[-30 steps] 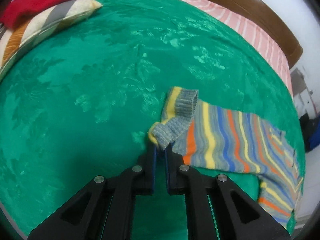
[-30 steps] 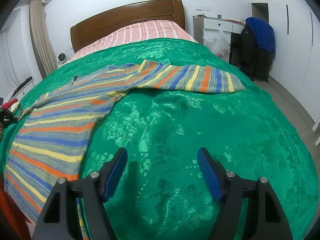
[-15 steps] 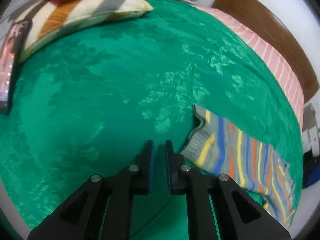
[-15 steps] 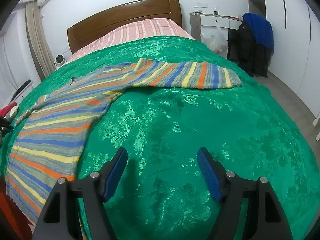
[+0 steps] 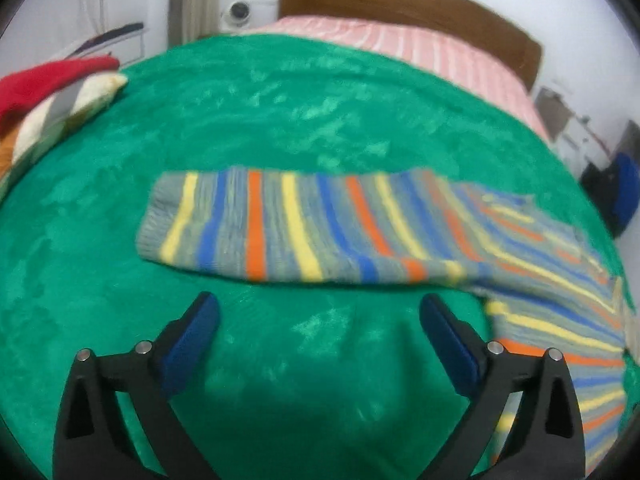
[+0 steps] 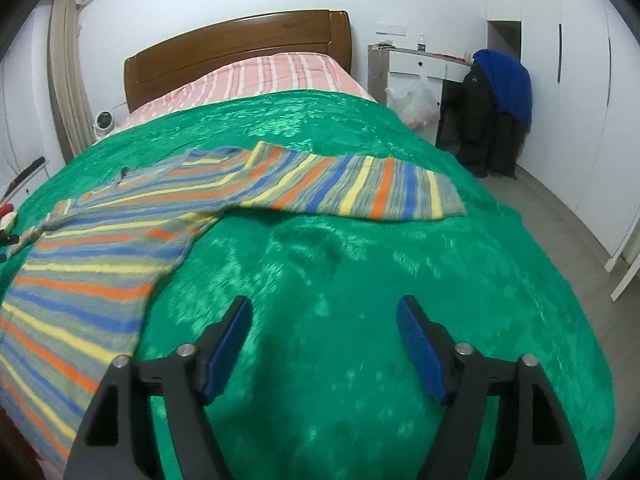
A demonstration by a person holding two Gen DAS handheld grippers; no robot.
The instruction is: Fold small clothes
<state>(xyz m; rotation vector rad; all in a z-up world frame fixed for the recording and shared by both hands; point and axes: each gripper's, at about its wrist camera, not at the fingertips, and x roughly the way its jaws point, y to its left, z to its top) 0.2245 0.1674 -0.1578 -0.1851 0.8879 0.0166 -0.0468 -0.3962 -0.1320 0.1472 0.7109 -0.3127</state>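
**Q:** On the left wrist view — what lies ahead of the gripper?

**A:** A striped sweater (image 5: 400, 232) spread on a green bedspread (image 5: 280, 128). One sleeve runs flat across the middle of the frame, its grey cuff toward the left; the body of the garment falls away at the right edge. The left gripper (image 5: 320, 312) stands over bare bedspread just short of the sleeve. Its jaws have just been opening and are now spread wide, with nothing between them but green cloth. The picture is somewhat blurred.

**Q:** And around the edges of that view?

**A:** At far left, a striped pillow (image 5: 52, 120) with a red garment (image 5: 44, 80) on top. At the far end of the bed, a pink striped sheet (image 5: 420, 48) and a wooden headboard (image 5: 400, 4).

**Q:** On the right wrist view, where does the sweater lie?

**A:** Its body fills the left and lower-left part of the frame, while the other sleeve (image 6: 360, 188) stretches flat to the right across the bedspread, cuff toward the right. The right gripper (image 6: 324, 320) is over bare bedspread, to the right of the body and nearer the camera than the sleeve. Its jaws have just been opening a little further and stand well apart — empty, touching no cloth.

**Q:** Background of that view?

**A:** The headboard and pink sheet again; to the right, a white desk (image 6: 424, 60), a plastic bag (image 6: 412, 100) and a blue and black jacket (image 6: 500, 100) hung beside it
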